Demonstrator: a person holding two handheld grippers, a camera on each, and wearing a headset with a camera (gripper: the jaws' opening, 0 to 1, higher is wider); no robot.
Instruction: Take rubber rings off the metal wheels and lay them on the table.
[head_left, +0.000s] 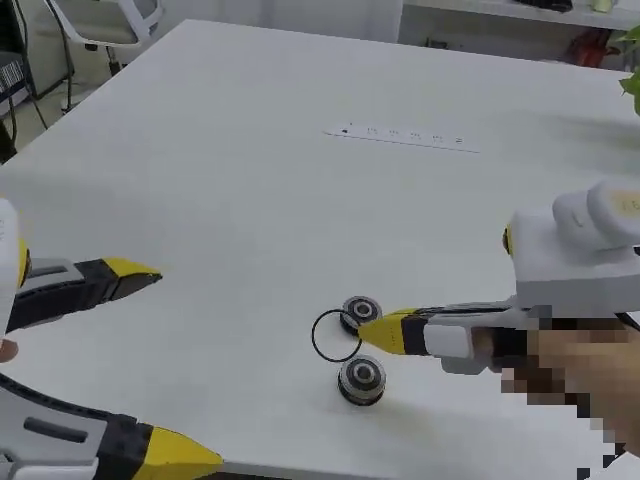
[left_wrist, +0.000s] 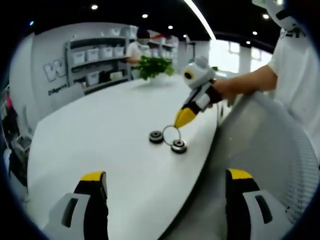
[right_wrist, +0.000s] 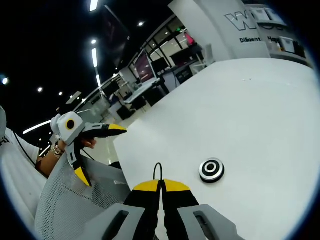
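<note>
Around: a flat white strip (head_left: 400, 136) lies far up the bench (head_left: 230, 180).
Ring (head_left: 314, 337): thin, black, pinched in my closed right tongs (head_left: 366, 334), beside far wheel (head_left: 360, 311) and near wheel (head_left: 361, 378).
Left tongs (head_left: 180, 368): open, well apart.

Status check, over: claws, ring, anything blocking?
Right claw shut on rubber ring, beside far wheel. Near wheel free on table. Left claw open, off to the side. No obstruction seen.

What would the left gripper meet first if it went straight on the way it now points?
Most likely the rubber ring, which the right gripper holds by the two metal wheels. The bare table before them looks free; depth is unclear, so a wheel could come first.
</note>
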